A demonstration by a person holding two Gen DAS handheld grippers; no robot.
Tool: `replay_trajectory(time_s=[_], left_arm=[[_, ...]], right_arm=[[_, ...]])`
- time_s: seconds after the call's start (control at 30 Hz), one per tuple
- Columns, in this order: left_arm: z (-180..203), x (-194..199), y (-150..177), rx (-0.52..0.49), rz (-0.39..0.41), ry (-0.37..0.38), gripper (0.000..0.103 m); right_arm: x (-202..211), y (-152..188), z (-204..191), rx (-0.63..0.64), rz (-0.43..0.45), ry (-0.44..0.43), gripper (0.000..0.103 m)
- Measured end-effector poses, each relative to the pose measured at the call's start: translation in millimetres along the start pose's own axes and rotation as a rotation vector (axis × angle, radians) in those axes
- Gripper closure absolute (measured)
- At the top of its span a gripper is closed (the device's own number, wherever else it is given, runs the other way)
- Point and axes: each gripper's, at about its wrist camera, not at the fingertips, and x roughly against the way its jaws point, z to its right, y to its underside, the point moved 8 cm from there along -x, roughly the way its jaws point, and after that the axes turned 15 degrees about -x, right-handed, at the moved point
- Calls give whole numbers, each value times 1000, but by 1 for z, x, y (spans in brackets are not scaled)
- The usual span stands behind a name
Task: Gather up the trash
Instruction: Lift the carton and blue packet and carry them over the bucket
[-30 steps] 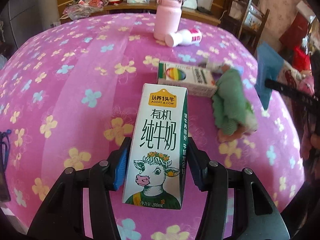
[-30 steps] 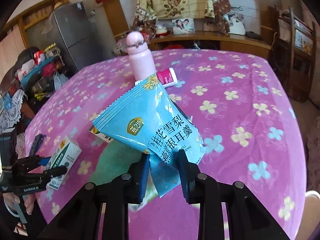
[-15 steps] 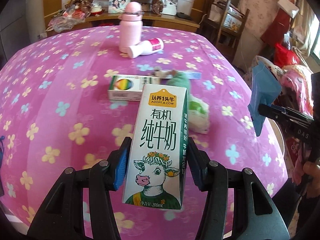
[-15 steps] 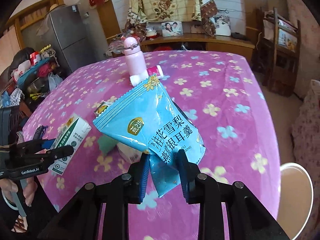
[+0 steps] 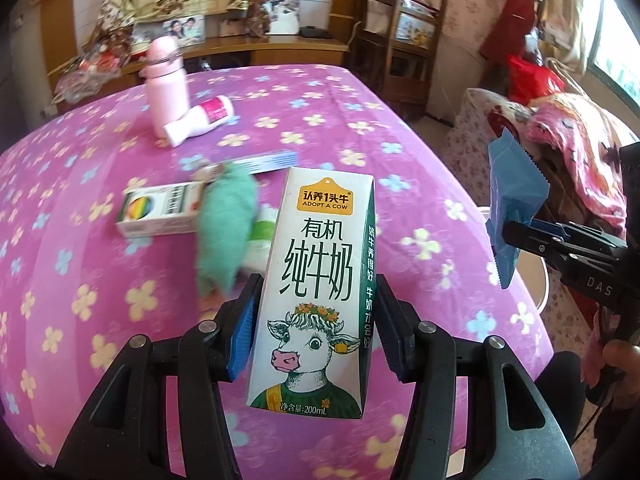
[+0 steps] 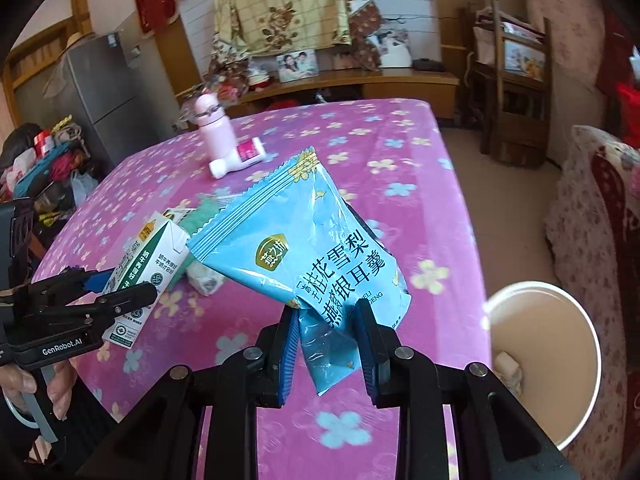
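Note:
My left gripper [image 5: 316,336] is shut on a white and green milk carton [image 5: 316,280] with a cow on it, held upright above the pink flowered table [image 5: 80,280]. My right gripper [image 6: 330,340] is shut on a blue snack wrapper [image 6: 312,248], held above the table's right edge. The wrapper also shows at the right of the left wrist view [image 5: 512,200], and the carton at the left of the right wrist view [image 6: 148,268]. A white bin [image 6: 548,356] stands on the floor right of the table, with a small scrap [image 6: 506,364] inside.
On the table lie a green cloth [image 5: 224,232], a small white box [image 5: 160,210], a white tube [image 5: 200,120] and a striped strip [image 5: 264,160]; a pink bottle [image 5: 166,80] stands behind. A wooden chair [image 6: 516,92] and a covered armchair [image 6: 592,240] stand at the right.
Both grippers have moved right toward the table's right edge, still holding the carton and the wrapper. The white bin has come fully into the right wrist view.

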Motion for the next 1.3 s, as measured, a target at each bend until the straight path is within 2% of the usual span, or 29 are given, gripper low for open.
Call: replay_trajectory(time_s=[0.53,1.3], left_arm=[[74,-22,-37,-105,8,47,51],[158,-64,-67,-191,-22,133,51]], right_arm=[[32,2,68,-98,37,62,76],[47,12,153,-226,38,131,76]])
